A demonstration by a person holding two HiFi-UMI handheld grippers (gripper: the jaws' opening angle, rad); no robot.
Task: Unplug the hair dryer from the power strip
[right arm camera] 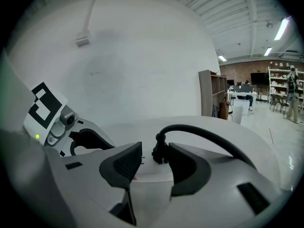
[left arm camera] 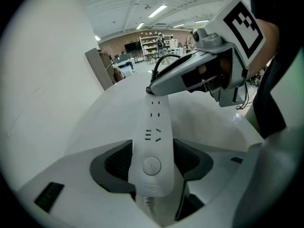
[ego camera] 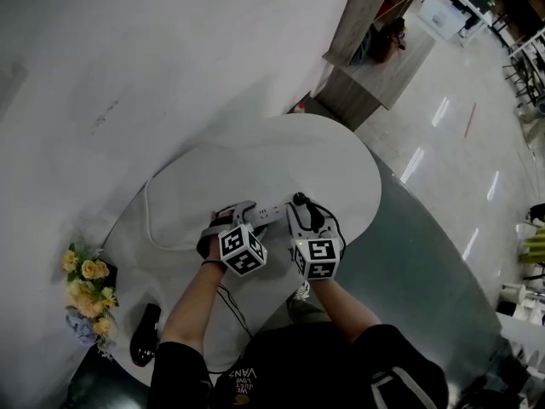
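On table (ego camera: 255, 152), plug (right arm camera: 160, 152) just beside power strip (left arm camera: 153, 137)

One power strip (left arm camera: 152, 141), one black plug (right arm camera: 160, 151), one flower bunch (ego camera: 89, 301).

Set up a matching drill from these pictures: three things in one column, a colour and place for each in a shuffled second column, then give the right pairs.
Things:
1. power strip
2. plug
3. flowers

Colour and place:
A. black, between the open jaws of the right gripper
B. yellow, far left in the head view
C. white, clamped by the left gripper

Pairs: 1-C, 2-A, 3-B.
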